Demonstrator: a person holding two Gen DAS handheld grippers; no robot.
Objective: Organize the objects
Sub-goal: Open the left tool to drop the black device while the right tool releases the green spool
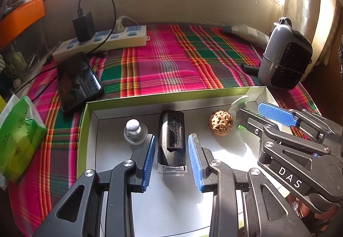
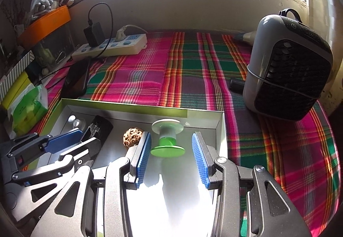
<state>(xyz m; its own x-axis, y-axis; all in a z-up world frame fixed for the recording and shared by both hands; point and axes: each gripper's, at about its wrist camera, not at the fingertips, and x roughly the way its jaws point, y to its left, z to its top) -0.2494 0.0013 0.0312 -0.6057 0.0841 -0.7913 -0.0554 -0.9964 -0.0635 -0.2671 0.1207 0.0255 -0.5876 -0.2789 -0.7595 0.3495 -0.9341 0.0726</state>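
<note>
The left gripper (image 1: 171,151) hangs over the shallow white box (image 1: 171,95) with its blue pads (image 1: 148,160) set apart on either side of the black block-shaped device (image 1: 171,136); a visible gap remains on both sides, so the pads flank the device without pressing on it. The device lies flat on the box floor, lengthwise between the fingers. Just to its left stands the small grey knob with a white round top (image 1: 134,130), close to the left pad. To its right lies the walnut (image 1: 220,123), apart from the device. The right gripper (image 2: 170,157) is likewise parted, at a moderate width, with the green-and-white spool (image 2: 167,137) between its blue pads (image 2: 142,157); the spool rests on the box floor near the far right corner, tilted with its green flange toward the camera and its white flange toward the far wall, and neither pad touches it. In the right wrist view the walnut sits just left of the left-hand pad. The box rests on the plaid cloth (image 1: 171,59). On the cloth beyond the box lie a dark phone (image 1: 79,80), a white power strip (image 1: 103,43) with a black charger plugged in, and a grey and black fan unit (image 2: 287,74) at the right. A green tissue pack (image 1: 19,138) lies left of the box.
</note>
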